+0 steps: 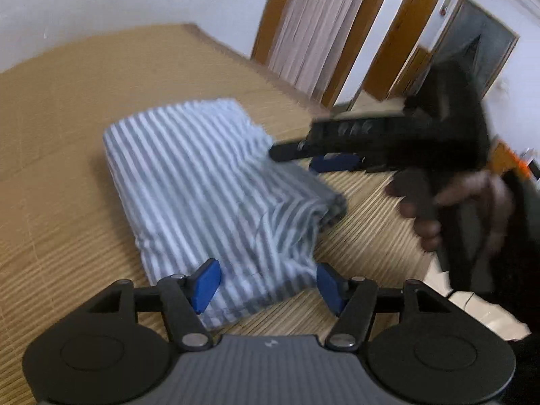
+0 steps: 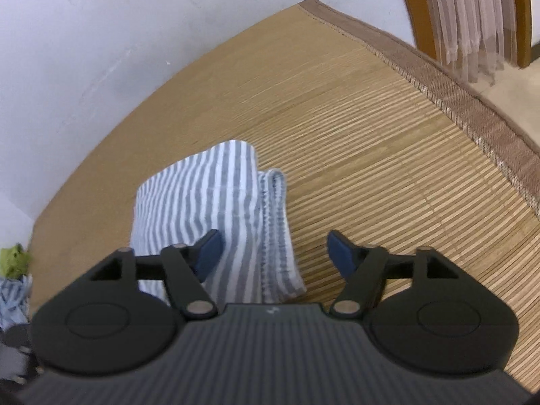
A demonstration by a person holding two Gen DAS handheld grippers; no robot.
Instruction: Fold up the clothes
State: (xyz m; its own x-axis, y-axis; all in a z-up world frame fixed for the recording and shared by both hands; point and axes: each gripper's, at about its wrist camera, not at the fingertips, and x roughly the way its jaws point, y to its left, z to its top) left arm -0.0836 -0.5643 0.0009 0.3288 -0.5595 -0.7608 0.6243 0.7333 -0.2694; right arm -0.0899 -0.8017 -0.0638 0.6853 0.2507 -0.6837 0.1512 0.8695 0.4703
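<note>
A grey-and-white striped garment (image 1: 209, 185) lies folded into a thick rectangle on a bamboo mat (image 1: 67, 141). My left gripper (image 1: 268, 285) hovers open at the garment's near end, with the cloth's edge between its blue pads (image 1: 206, 283) and no sign of squeezing. A person's hand (image 1: 438, 202) holds my right gripper (image 1: 297, 160) at the garment's far right side. In the right wrist view the right gripper (image 2: 275, 253) stands wide open. The hemmed edge of the striped garment (image 2: 209, 202) lies below and between its fingers, and the pads do not press on it.
The mat's brown border (image 2: 472, 118) runs along the right, with floor, a pale curtain (image 2: 472, 17) and wooden frames beyond. A white wall bounds the far side. A green item (image 2: 13, 260) and another striped cloth (image 2: 13, 300) lie off the mat's left corner.
</note>
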